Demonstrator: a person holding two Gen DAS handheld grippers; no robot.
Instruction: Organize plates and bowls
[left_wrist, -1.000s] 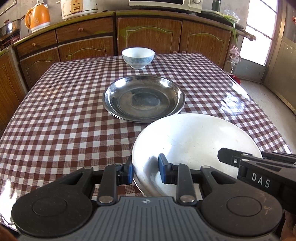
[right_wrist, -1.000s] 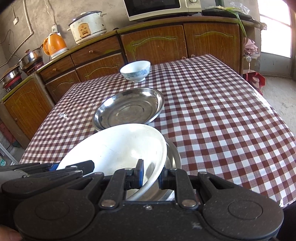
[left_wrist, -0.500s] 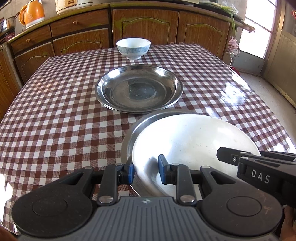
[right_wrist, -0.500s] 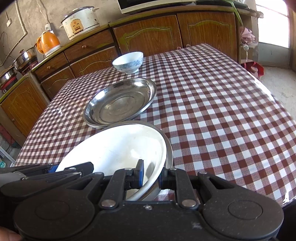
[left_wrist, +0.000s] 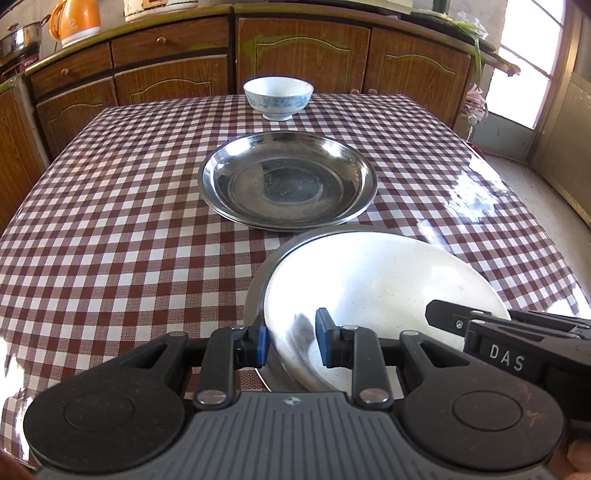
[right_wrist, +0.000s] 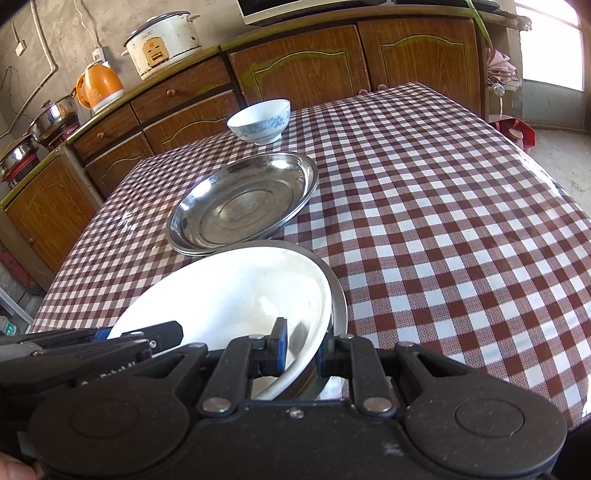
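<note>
Bowl (left_wrist: 278, 96) at table (left_wrist: 110, 206) far edge; steel plate (left_wrist: 287, 182) before it; nearest plate (left_wrist: 376, 284) apparently atop another.

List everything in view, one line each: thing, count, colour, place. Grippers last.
White plate: 1, white, nearest, tilted, held by both grippers over a steel plate.
Steel plate under it: 1, silver, only its rim shows.
Steel plates: a stack, silver, mid-table; count unclear.
Bowl: 1, white with blue pattern, far end of table.
Tablecloth: 1, red-and-white check, covers the table.
Cabinets: brown wood, behind the table.
Kettle: 1, orange, on the counter.
Rice cooker: 1, white, on the counter.
Pots: 2, steel, far left.
Microwave: 1, white, counter, mostly cut off.
Left gripper: black, blue pads, on the white plate's left rim.
Right gripper: black, blue pads, on its right rim.
</note>
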